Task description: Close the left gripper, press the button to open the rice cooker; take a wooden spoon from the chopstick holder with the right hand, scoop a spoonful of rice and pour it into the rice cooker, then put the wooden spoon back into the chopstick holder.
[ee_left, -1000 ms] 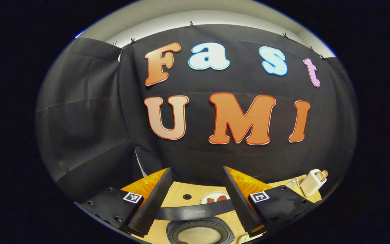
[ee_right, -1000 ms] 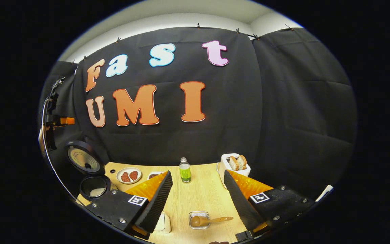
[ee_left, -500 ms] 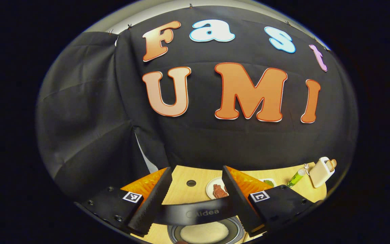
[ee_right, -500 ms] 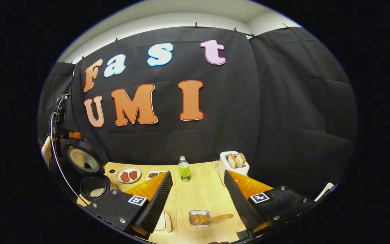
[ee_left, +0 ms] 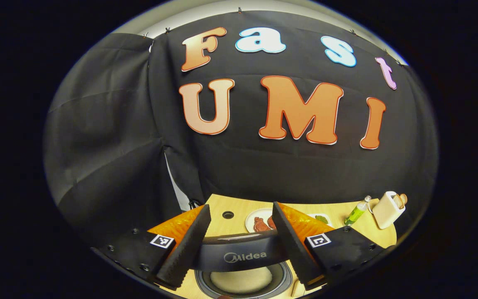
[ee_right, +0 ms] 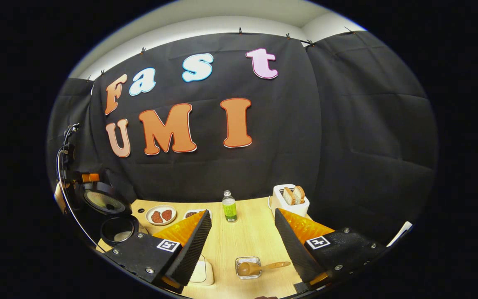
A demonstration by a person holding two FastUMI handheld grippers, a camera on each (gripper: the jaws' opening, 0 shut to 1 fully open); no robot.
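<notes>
Wooden spoon lies ahead betw wide right gripper jaws: light, stiff; grip mid-handle. Left gripper wide too.

Right gripper spread wide, wooden spoon in glass dish — rice cooker lid up

In your right gripper view, the wooden spoon lies in a small dish at the table's near edge. Behind it stands a bottle, the toaster to its right (2 slices in it), the rice cooker far left.
</notes>
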